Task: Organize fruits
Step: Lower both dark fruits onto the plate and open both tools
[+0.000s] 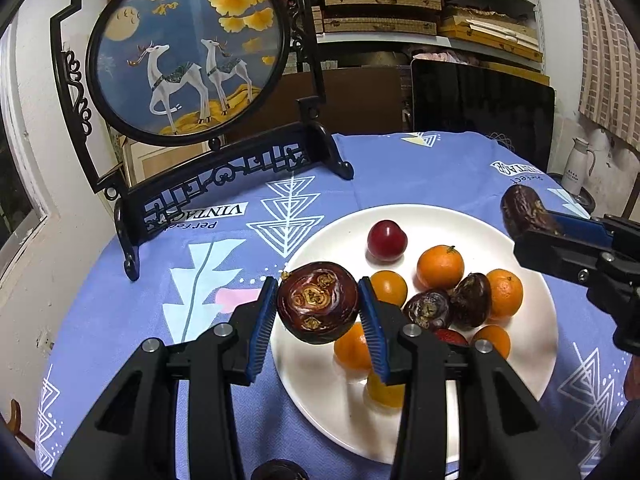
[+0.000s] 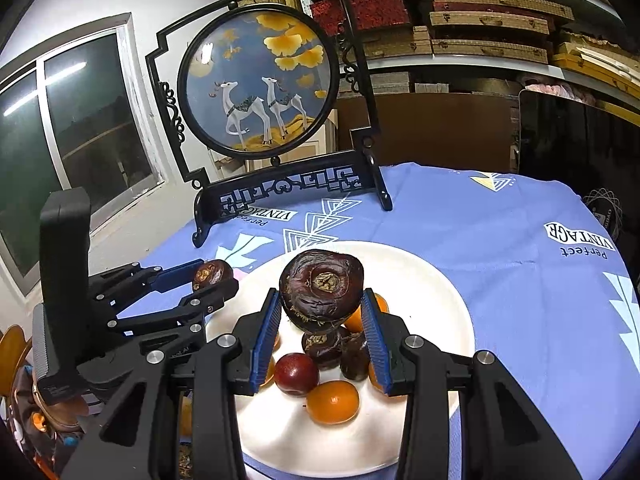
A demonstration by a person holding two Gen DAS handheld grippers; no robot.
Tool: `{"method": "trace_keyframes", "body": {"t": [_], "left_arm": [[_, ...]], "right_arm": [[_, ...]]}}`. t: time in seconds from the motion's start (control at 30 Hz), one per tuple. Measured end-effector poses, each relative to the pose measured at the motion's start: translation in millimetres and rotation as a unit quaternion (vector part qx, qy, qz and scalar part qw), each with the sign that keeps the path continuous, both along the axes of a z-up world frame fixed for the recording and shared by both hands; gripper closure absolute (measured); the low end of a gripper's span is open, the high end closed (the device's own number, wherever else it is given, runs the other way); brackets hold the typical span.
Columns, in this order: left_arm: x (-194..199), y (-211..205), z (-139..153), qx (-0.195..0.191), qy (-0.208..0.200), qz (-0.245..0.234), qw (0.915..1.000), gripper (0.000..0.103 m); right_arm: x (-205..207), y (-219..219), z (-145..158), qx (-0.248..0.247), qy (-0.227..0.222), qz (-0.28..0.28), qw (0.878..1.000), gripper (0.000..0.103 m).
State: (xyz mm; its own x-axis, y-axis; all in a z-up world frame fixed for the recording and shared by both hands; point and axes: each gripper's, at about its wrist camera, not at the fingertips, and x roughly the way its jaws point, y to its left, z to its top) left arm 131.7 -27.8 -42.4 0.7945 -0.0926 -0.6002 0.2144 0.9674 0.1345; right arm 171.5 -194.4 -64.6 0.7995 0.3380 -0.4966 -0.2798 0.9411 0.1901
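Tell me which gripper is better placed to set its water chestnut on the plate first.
Right, probably. The right gripper holds its water chestnut above the plate. The left gripper holds its chestnut over the plate's left rim, partly above the cloth.

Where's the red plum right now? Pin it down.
In the left wrist view the red plum lies on the white plate, at its far side, behind the oranges.

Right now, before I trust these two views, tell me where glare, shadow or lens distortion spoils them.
Left wrist view: fisheye bends the shelves and darkens the corners; the white plate is bright, with soft shadows under the oranges. Right wrist view: ceiling lights reflect as streaks in the window, a glare spot sits on the framed deer picture, edges curve strongly. Both held dark fruits look sharp.
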Motion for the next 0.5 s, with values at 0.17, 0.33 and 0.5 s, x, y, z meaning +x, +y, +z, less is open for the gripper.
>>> {"method": "trace_keyframes", "body": {"t": [0.17, 0.33, 0.5], "left_arm": [[1.7, 3.9, 1.2, -0.002, -0.001, 0.008, 1.0, 0.063], [6.0, 7.4, -1.0, -0.014, 0.0, 0.021, 0.9997, 0.063], [5.9, -0.1, -7.2, 0.0, 0.004, 0.011, 0.9999, 0.063]], "right_arm": [[0.2, 0.7, 0.9, -0.002, 0.0, 0.0, 1.0, 0.062], [2.0, 3.3, -0.9, -0.001, 0.0, -0.002, 1.0, 0.061], [2.7, 9.8, -6.0, -0.014, 0.006, 0.007, 1.0, 0.061]]}}
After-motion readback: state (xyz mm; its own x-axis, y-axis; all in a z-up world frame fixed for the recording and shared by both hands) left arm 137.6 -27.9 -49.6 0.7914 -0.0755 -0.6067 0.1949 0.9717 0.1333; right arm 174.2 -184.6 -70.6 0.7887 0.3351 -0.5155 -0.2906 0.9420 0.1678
